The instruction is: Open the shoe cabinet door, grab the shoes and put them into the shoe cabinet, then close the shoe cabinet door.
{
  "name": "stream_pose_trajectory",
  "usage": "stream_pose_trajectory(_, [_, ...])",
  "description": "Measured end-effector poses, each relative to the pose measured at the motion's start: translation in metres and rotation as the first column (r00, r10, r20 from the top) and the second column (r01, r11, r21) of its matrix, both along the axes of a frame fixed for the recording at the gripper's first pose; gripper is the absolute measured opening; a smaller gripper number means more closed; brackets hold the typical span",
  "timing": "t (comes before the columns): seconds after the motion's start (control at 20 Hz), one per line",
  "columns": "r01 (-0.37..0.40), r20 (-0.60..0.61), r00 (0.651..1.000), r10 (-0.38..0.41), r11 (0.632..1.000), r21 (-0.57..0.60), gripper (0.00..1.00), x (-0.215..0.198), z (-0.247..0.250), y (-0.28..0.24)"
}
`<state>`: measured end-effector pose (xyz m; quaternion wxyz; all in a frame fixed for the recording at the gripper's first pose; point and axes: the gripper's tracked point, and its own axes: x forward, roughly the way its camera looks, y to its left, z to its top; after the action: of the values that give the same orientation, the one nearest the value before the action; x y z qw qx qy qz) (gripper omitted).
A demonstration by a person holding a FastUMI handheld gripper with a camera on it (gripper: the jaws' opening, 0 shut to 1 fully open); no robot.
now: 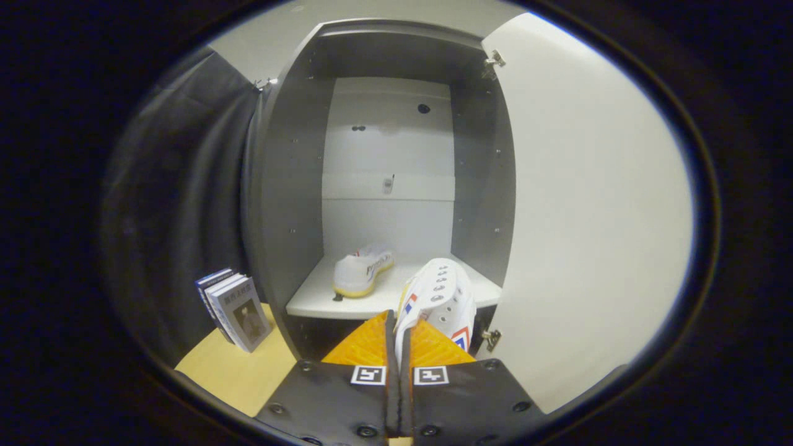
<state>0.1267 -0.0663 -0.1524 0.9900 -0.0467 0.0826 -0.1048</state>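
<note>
While your gripper (399,322) pinches the white shoe (441,297) tight between both fingers, that shoe hangs at the front edge of the shelf (310,300) — inside the open shoe cabinet (291,186). The other shoe (360,271) already sits on the shelf, farther back — the door (588,204) stands wide open.

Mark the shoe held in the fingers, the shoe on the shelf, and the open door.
held shoe (441,297): gripper view, on its laced upper.
shelf shoe (359,272): gripper view, on its side wall.
cabinet door (588,204): gripper view, on its inner face.
</note>
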Motion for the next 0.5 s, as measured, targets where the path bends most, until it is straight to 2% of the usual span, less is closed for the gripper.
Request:
stream_pose_trajectory(0.3, [-0.043, 0.066, 0.997, 0.042, 0.999, 0.006, 0.02, 0.08, 0.03, -0.015])
stream_pose_trajectory(0.5, [-0.051, 0.063, 0.997, 0.052, 0.999, -0.006, 0.02, 0.12, 0.032, -0.031])
